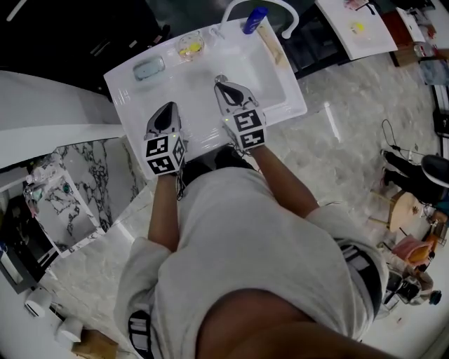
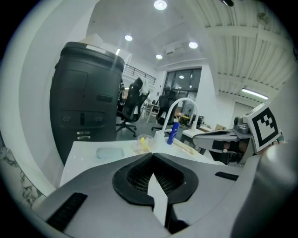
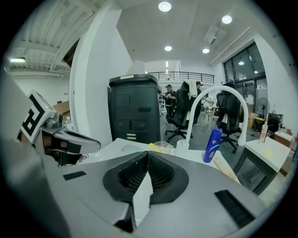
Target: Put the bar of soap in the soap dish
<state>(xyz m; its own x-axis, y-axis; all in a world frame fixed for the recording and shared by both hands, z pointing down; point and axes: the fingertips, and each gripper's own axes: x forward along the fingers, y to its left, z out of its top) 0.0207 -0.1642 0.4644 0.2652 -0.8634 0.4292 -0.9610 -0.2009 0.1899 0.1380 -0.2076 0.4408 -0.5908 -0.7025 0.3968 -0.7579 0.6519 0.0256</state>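
Soap bar (image 1: 190, 49) yellow, leaning in clear bowl (image 1: 200, 42), long axis tilted upward; jaws together, empty.

Open over the basin of the white rectangular sink (image 1: 291, 104). Crowded along the back ledge, left to right: pale blue flat rectangular block (image 1: 149, 68), clear round dish (image 1: 190, 46) holding a yellow piece (image 1: 191, 49), white arched tap (image 3: 243, 122), blue plastic bottle (image 1: 254, 19). Narrowed on the right rim by a pale wooden stick (image 1: 270, 41).
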